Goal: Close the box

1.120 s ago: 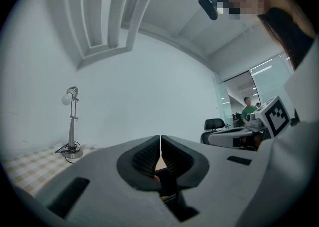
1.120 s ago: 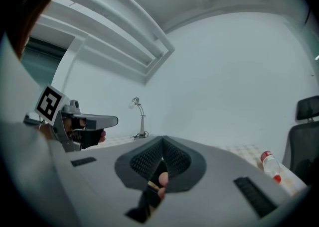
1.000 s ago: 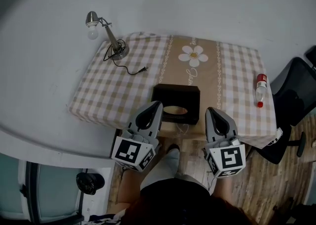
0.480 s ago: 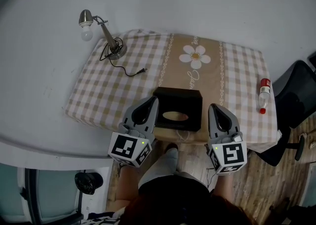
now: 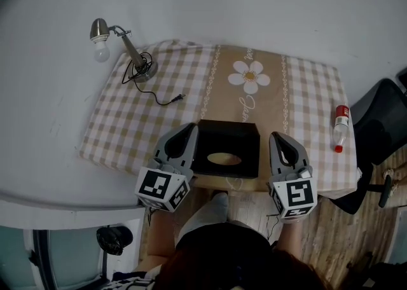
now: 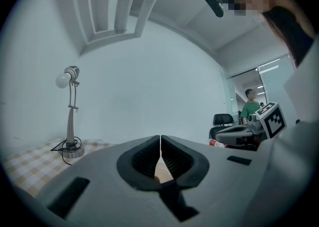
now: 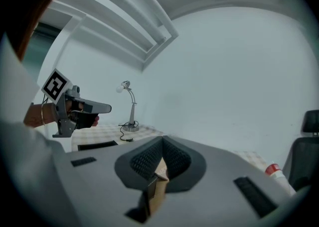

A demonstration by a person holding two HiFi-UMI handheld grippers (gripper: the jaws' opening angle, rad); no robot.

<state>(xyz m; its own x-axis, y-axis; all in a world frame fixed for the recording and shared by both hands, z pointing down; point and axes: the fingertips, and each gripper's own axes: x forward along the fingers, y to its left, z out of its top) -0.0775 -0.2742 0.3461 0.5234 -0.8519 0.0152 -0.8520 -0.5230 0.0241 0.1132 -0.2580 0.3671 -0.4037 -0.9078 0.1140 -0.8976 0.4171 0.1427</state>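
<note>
At the near edge of the table (image 5: pixel 305 98), your left gripper (image 5: pixel 190 128) and right gripper (image 5: pixel 278 136) flank the black box (image 5: pixel 226 147). Both have jaws pressed together, empty.

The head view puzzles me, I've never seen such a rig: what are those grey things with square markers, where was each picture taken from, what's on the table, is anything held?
A person holds a two-jaw tool in each hand; the marker cubes belong to them. The head view looks down from the person's head: the left tool and right tool flank a black box with an oval top opening. The other two pictures come from cameras riding on each tool. The checked tablecloth also bears a desk lamp and a red-capped bottle. Both tools are shut and empty.
</note>
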